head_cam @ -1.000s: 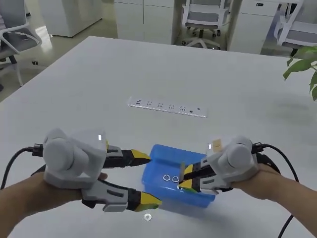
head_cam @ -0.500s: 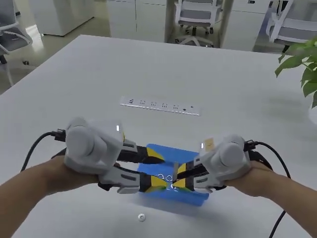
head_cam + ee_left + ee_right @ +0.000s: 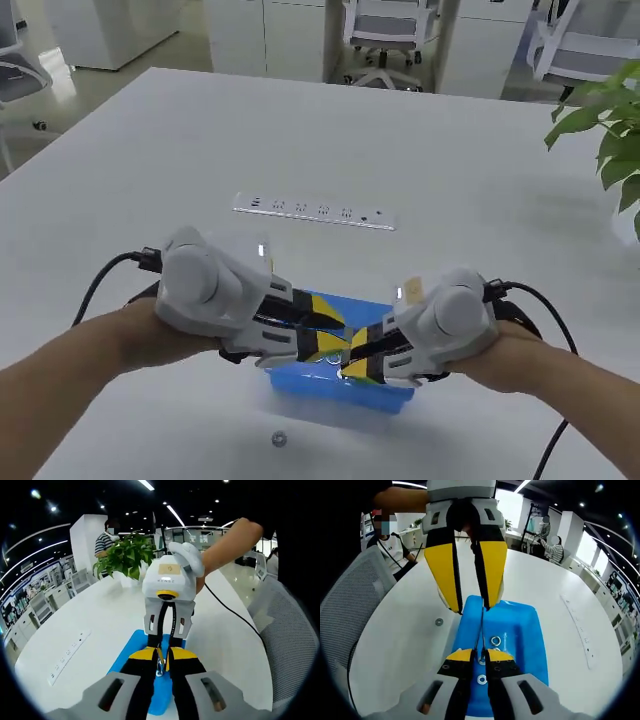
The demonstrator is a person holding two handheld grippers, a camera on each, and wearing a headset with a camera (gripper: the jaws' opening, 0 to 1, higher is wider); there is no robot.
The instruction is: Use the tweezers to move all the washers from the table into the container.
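Whereas my left gripper [image 3: 473, 610] hung wide a second ago, it now faces the right gripper [image 3: 481, 656] over the container [image 3: 520, 625].
Right jaws pinch the tweezers [image 3: 481, 630], lying along the container's length (washers [image 3: 495, 640] inside); left jaws gape slightly round the far end. A loose washer [image 3: 439, 622] lies on open table [image 3: 395, 630] beside the container's wall.

Power strip [image 3: 313, 212], plant [image 3: 575, 115], chairs [image 3: 385, 20]
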